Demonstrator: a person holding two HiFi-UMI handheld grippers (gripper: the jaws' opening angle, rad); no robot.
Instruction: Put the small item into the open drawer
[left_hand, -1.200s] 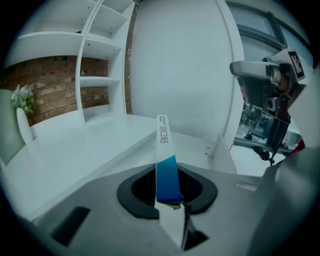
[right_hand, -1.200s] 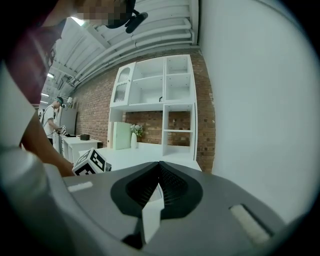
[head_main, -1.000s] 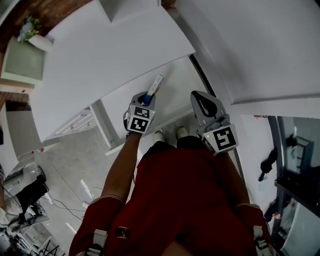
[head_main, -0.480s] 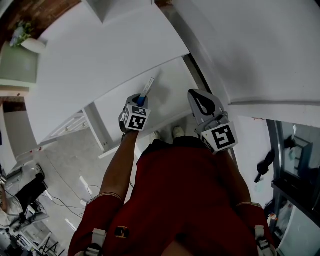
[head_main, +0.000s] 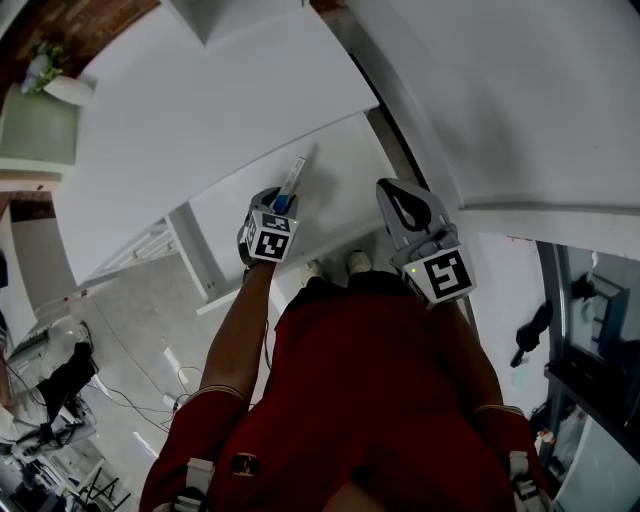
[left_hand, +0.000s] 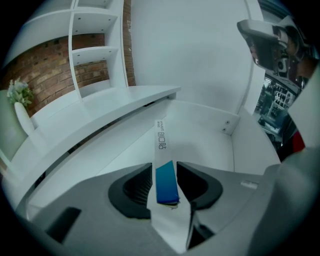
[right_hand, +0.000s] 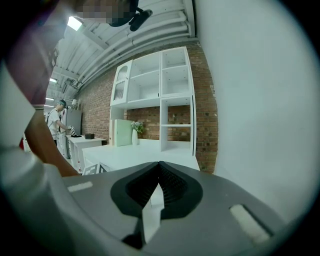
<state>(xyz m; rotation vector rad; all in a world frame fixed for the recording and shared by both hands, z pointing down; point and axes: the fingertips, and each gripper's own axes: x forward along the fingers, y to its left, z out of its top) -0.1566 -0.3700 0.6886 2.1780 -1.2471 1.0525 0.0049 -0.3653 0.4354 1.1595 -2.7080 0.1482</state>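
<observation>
Left gripper (left_hand: 165, 181) hangs over the open drawer (left_hand: 210, 135), jaws opening, with the strip (left_hand: 161, 142) standing between them. Its blue end sits in the gap and a sliver of space shows on the right-hand pad, so the pads no longer seem to press it. The white end reaches forward and down from the jaw tips, over the drawer floor just ahead. I cannot tell whether that tip touches the floor.

Right gripper (right_hand: 159, 167) is held off to the right of the left one, beside the drawer's edge, jaws together on nothing.

Judged from this, the step in hand is the release: the strip is already inside the drawer's outline and only has to drop free. The next move calls for the left jaws to finish spreading, then a straight pull back and up along the strip's length. That keeps the pads from dragging the blue end out over the drawer front below the gripper.
</observation>
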